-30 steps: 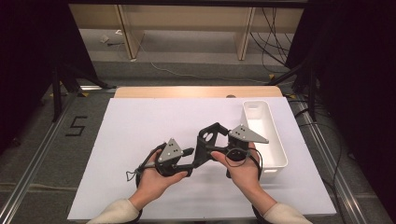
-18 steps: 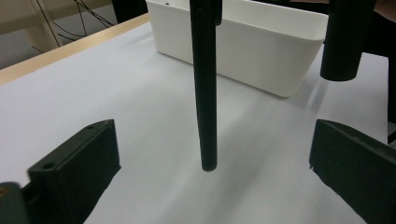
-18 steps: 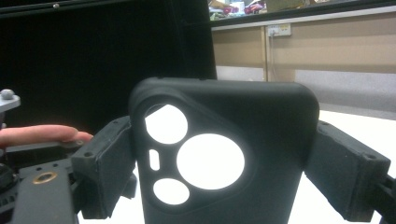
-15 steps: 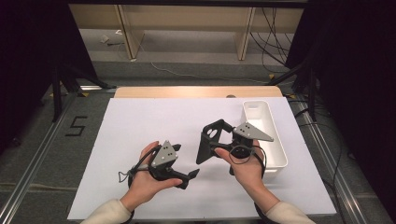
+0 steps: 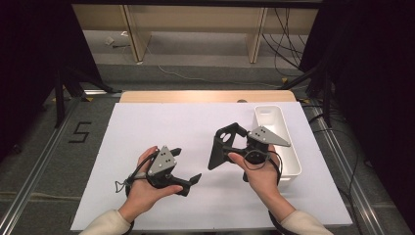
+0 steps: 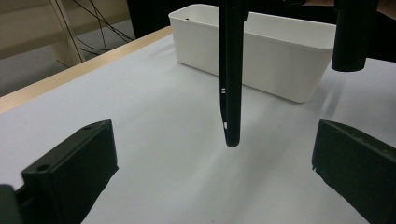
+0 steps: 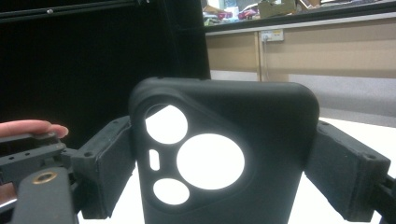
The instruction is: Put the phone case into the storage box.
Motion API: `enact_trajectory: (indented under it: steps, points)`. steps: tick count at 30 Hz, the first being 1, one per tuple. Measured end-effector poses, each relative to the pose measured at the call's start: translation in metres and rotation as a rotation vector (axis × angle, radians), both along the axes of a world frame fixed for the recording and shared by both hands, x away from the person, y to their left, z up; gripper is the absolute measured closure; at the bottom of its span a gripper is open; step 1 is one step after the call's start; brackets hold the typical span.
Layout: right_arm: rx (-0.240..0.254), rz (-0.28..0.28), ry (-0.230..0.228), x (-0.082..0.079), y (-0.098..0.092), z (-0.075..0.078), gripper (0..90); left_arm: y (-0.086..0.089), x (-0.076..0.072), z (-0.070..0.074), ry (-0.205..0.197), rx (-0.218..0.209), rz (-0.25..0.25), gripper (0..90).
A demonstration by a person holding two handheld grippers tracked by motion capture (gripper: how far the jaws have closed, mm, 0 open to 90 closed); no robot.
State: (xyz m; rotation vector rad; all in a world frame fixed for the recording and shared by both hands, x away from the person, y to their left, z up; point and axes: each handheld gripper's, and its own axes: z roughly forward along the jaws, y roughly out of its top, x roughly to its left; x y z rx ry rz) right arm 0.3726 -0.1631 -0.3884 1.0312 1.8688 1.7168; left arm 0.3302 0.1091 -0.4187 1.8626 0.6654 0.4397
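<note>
A black phone case point(image 5: 224, 145) with round camera cut-outs is held above the white table sheet point(image 5: 161, 122), and my right gripper point(image 5: 234, 146) is shut on it. In the right gripper view the case point(image 7: 261, 140) stands upright with a jaw pressing on each side of it, the right gripper point(image 7: 224, 179) being shut. My left gripper point(image 5: 185, 165) is left of the case and apart from it; its jaws have just been opening and stand wide with nothing between them. In the left gripper view the case point(image 6: 230, 79) hangs edge-on ahead of the open left gripper point(image 6: 212, 140).
A long white bin point(image 5: 283, 147) stands at the table's right side, just behind the right hand, and looks empty from above; the same bin point(image 6: 261, 51) is seen beyond the case. The table's wooden far edge point(image 5: 195, 96) borders the sheet.
The left gripper, which was up against the case a second ago, has opened, let go and drawn back to the left. The right gripper keeps its hold on the case, almost still.
</note>
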Motion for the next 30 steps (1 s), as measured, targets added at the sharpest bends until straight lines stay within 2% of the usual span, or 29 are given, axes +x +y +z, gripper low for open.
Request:
enact_trajectory:
  steps: [30]
  points:
    - [0.007,-0.026,-0.001,0.003,-0.008,0.004,15.7,0.036,-0.008,-0.001,-0.022,-0.007,0.065,0.0]
